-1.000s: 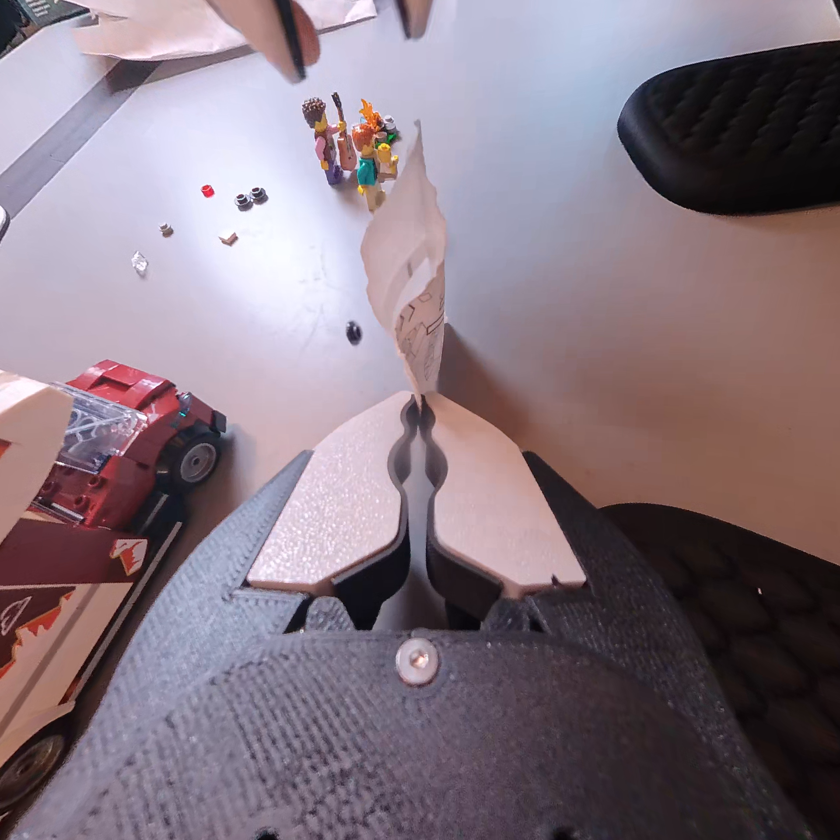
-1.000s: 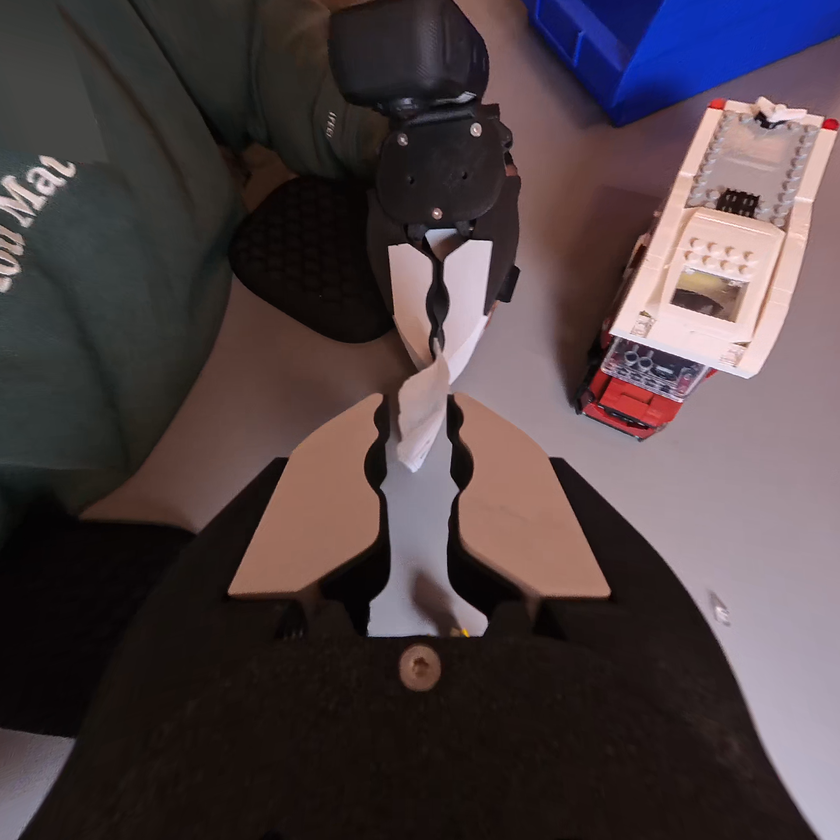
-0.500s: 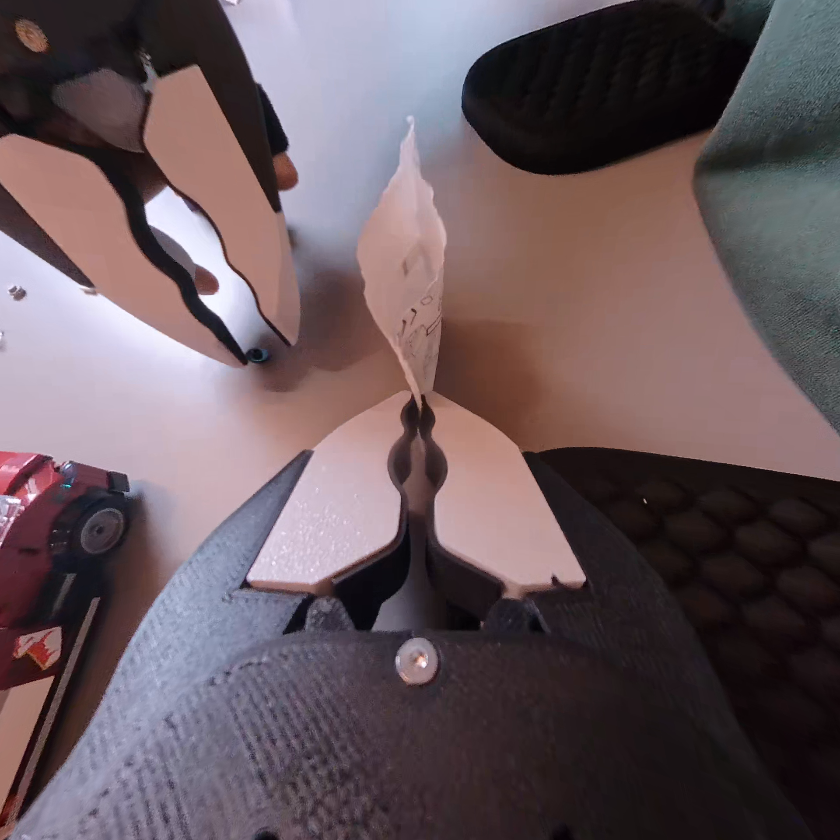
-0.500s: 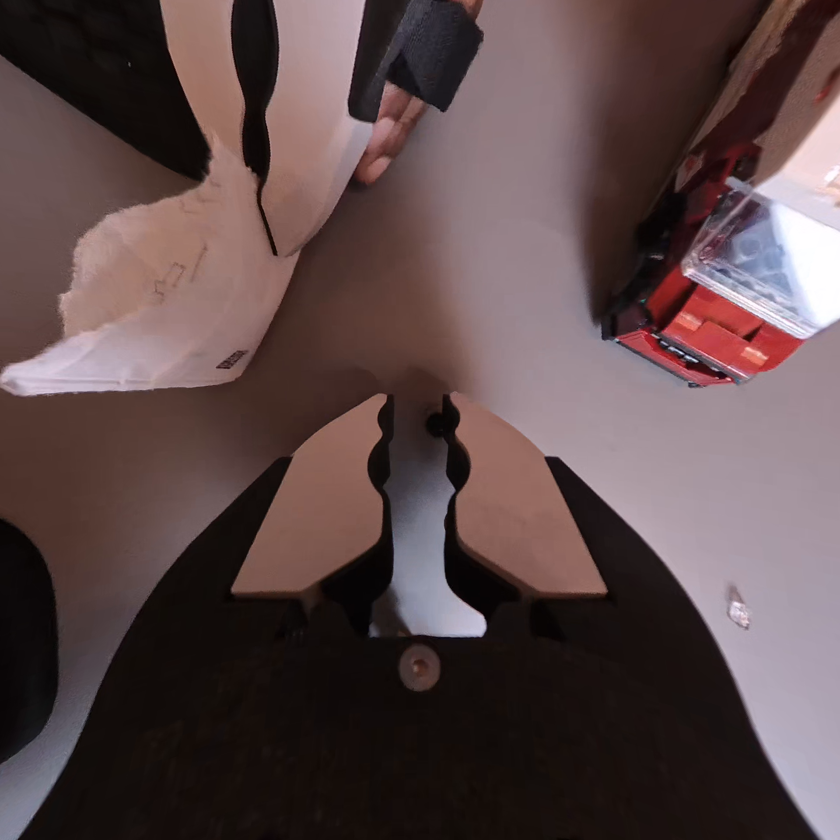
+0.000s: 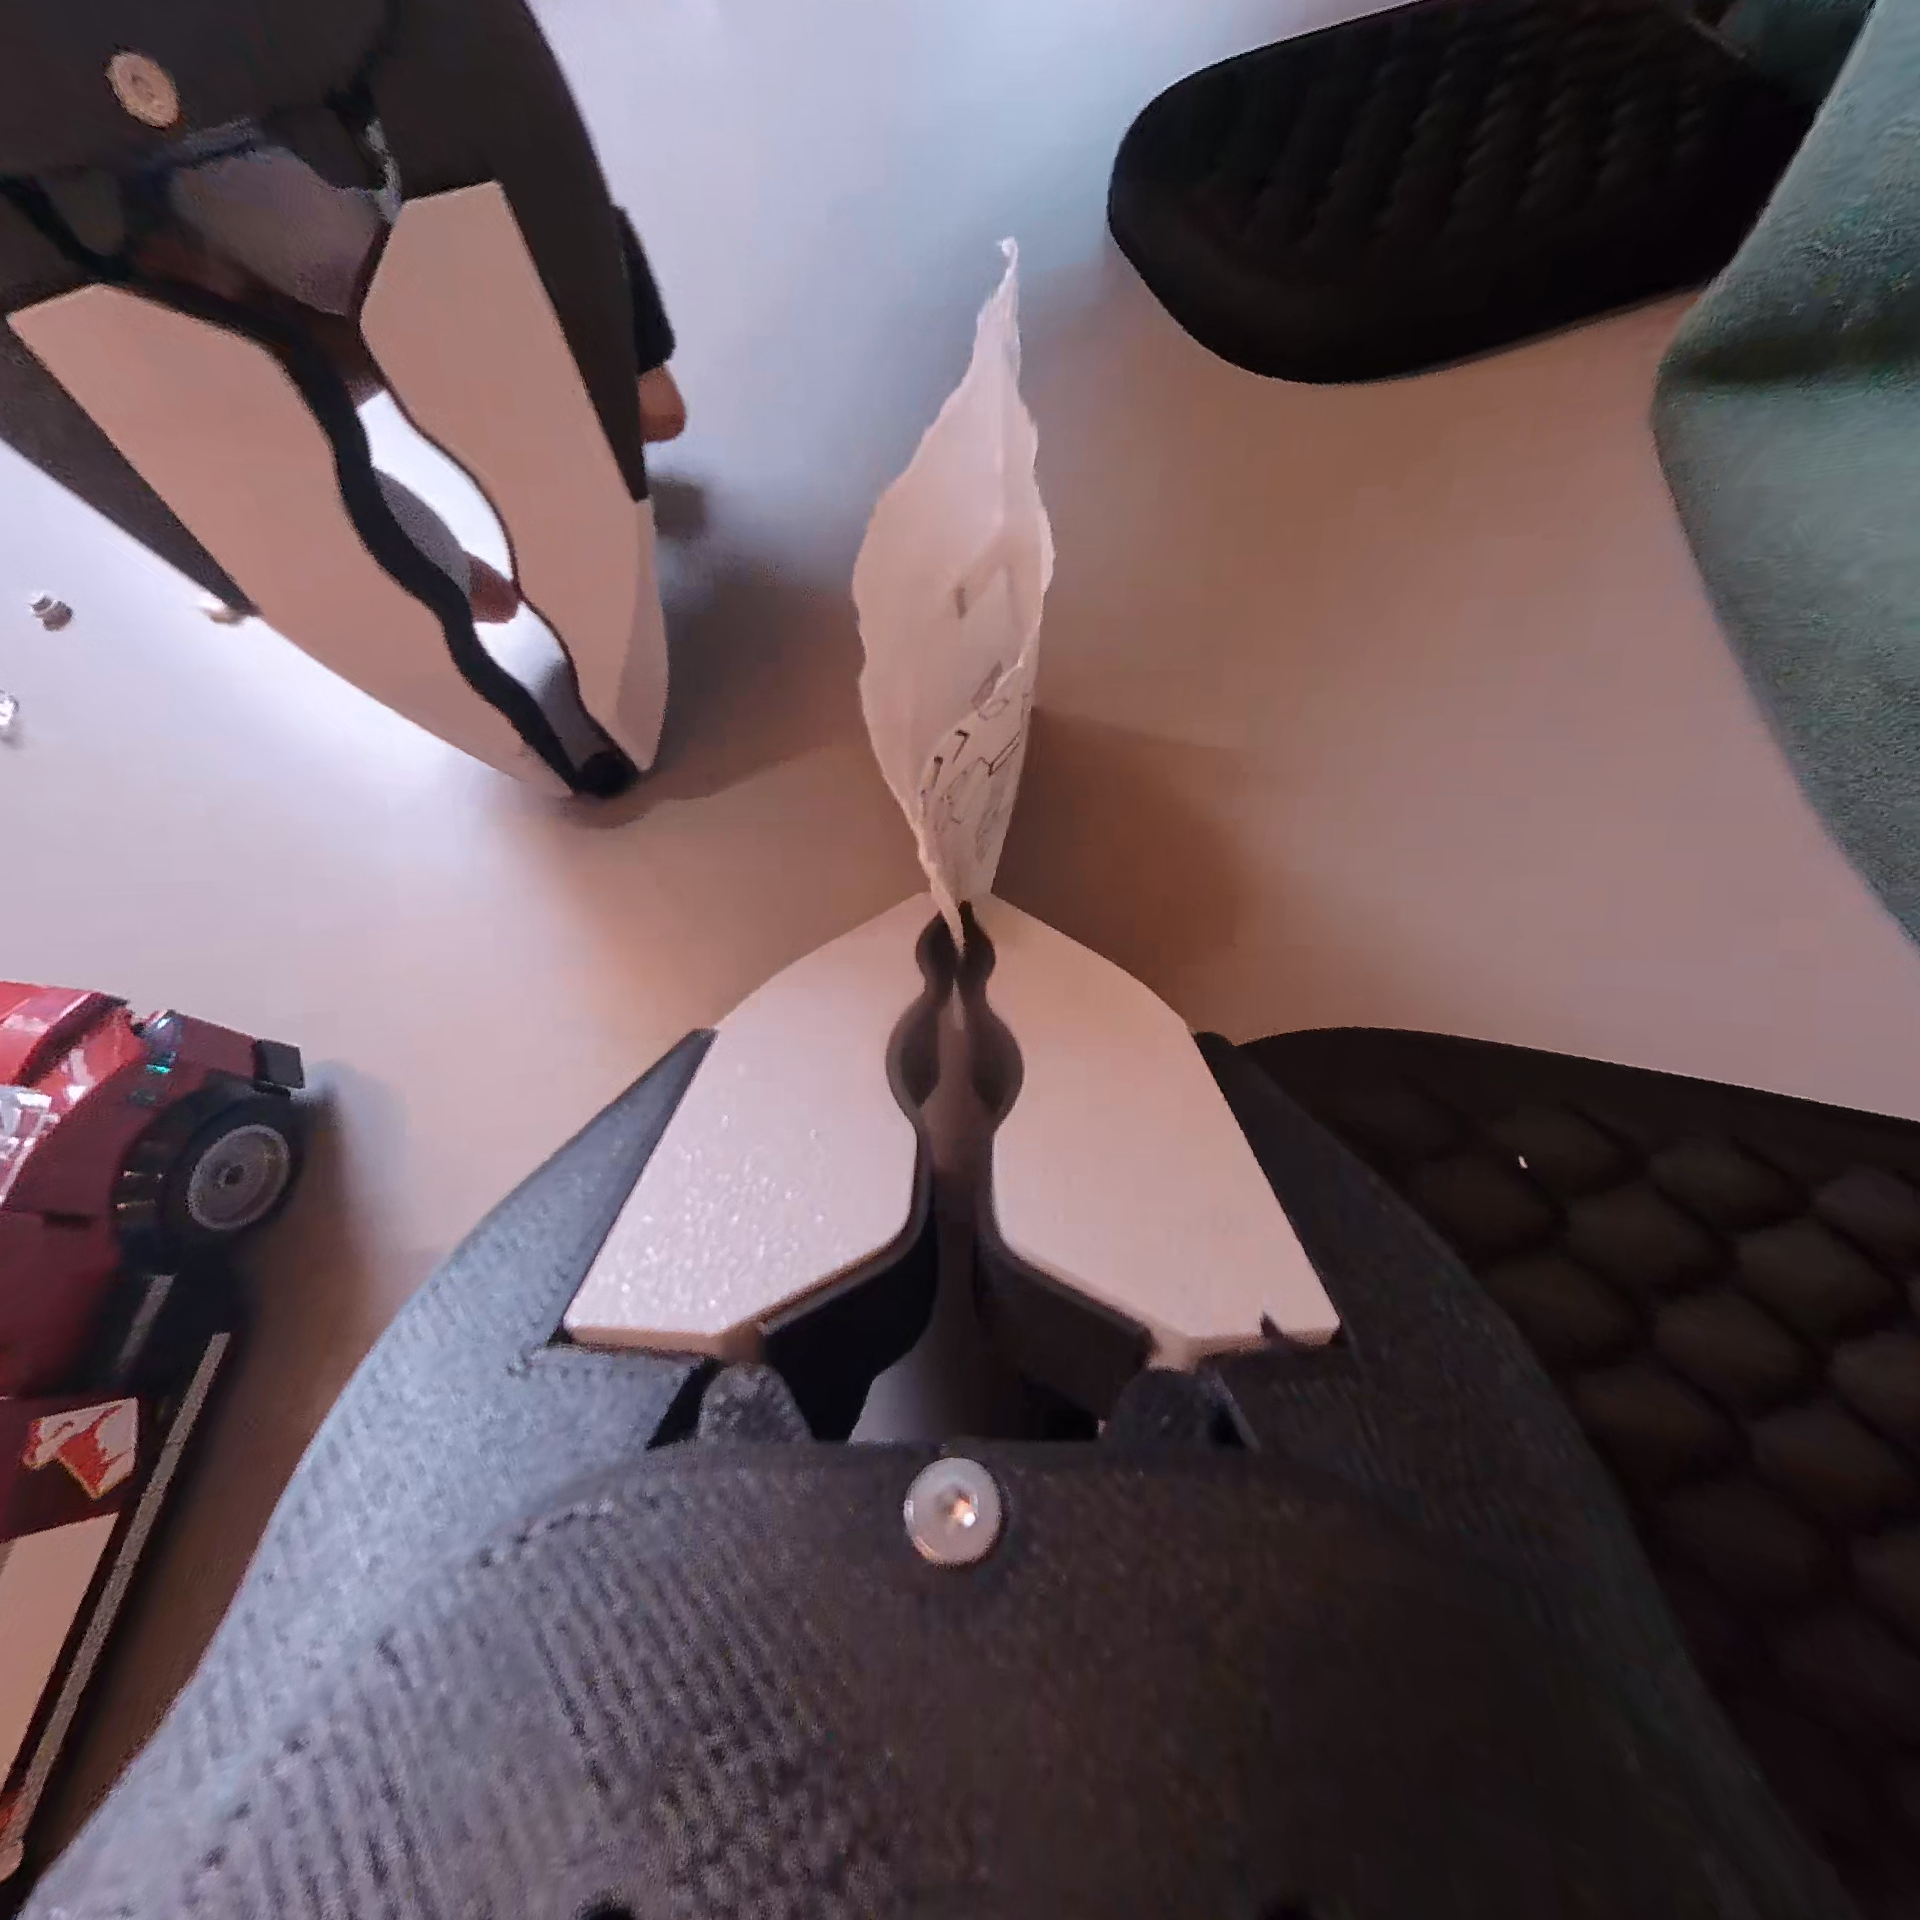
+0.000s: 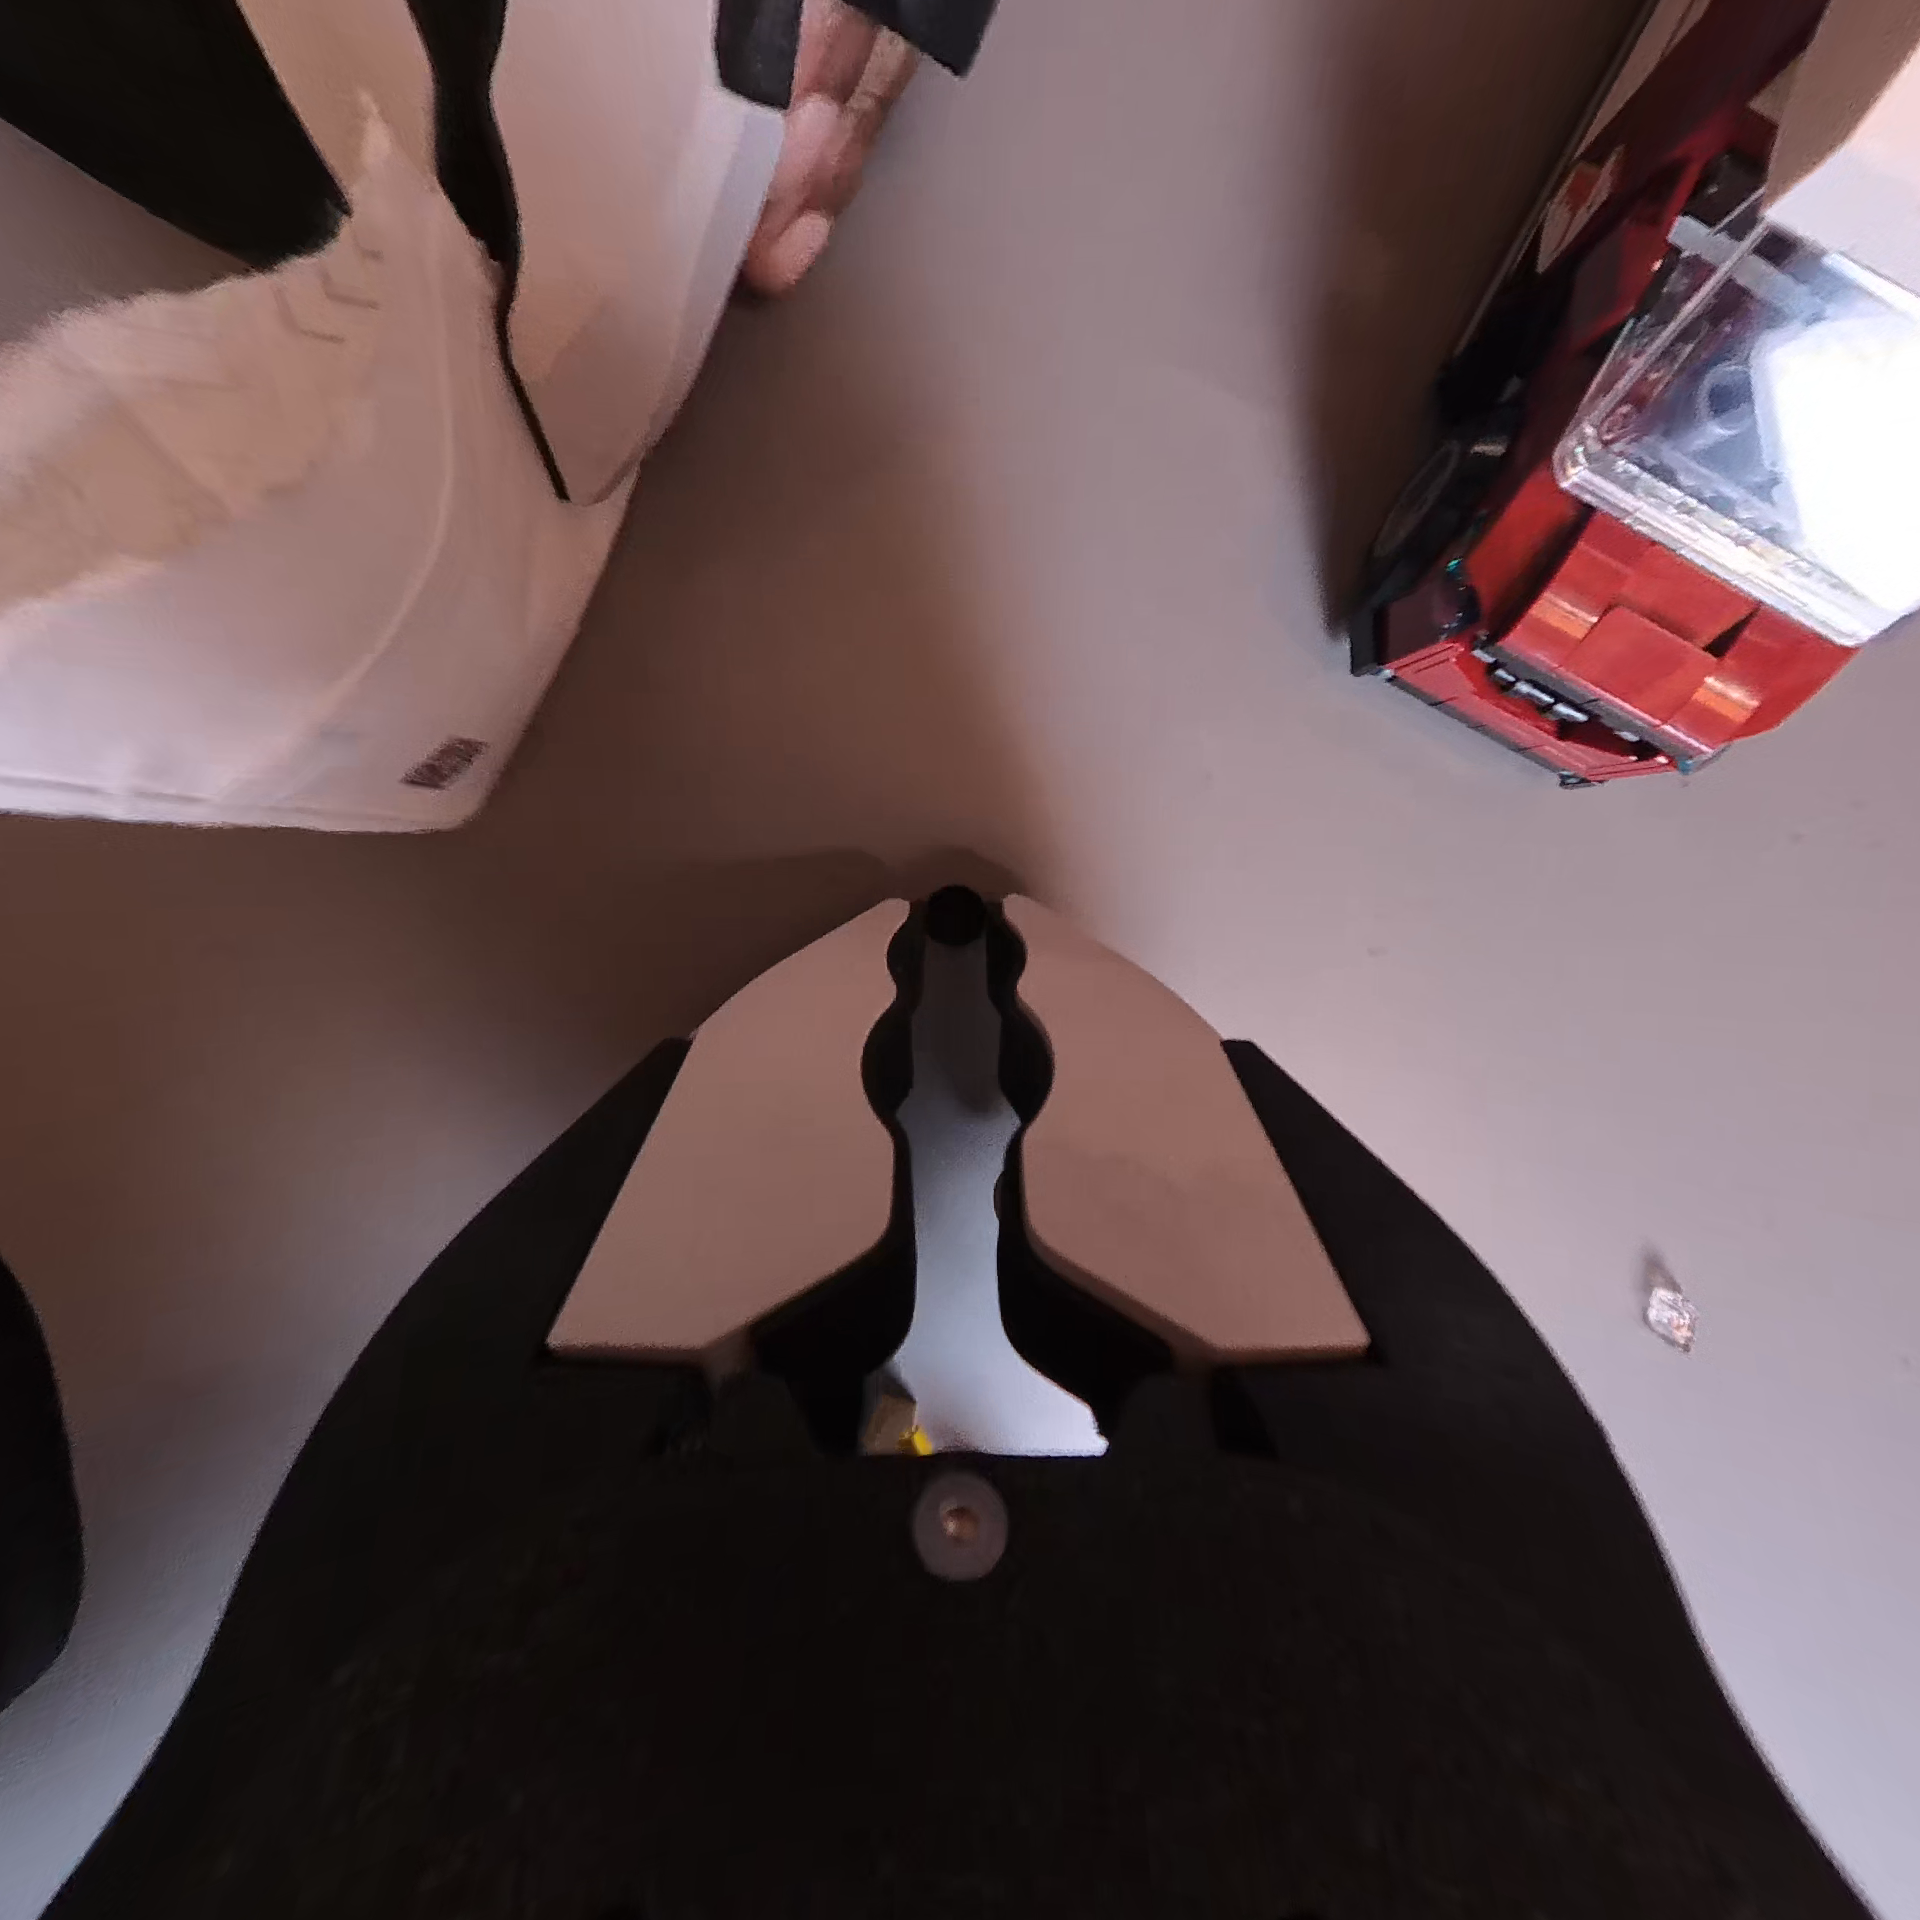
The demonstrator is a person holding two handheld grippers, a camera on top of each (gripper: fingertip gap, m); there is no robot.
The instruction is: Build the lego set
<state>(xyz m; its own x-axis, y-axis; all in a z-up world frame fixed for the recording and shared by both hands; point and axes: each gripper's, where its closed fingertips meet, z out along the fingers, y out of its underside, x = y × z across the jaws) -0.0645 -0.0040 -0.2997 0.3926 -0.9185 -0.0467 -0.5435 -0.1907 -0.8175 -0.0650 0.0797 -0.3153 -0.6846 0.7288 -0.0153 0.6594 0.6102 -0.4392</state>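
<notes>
My left gripper [image 5: 957, 914] is shut on the bottom corner of a torn white paper bag [image 5: 956, 623], which stands up from its tips above the pale table [image 5: 1351, 831]. The bag also shows in the right wrist view [image 6: 260, 582], hanging from the left gripper [image 6: 551, 478]. My right gripper [image 6: 954, 914] is down at the table, its fingertips closed on a small black round piece [image 6: 954, 912]. The left wrist view shows the same: the right gripper [image 5: 597, 774] pinches the black piece [image 5: 605, 771] at its tips.
A red and white brick-built car [image 6: 1662, 540] stands right of the right gripper and shows at the left wrist view's edge [image 5: 125, 1164]. Black textured pads [image 5: 1403, 177] [image 5: 1662, 1351], a green sleeve [image 5: 1818, 468], a small clear piece [image 6: 1670, 1320], loose bits [image 5: 47, 611]. Tip to tip, the grippers are about 9 centimeters apart.
My right gripper left the bag, came down to the table and closed its jaws on the black piece. My left gripper kept its hold on the bag and swung left of it.
</notes>
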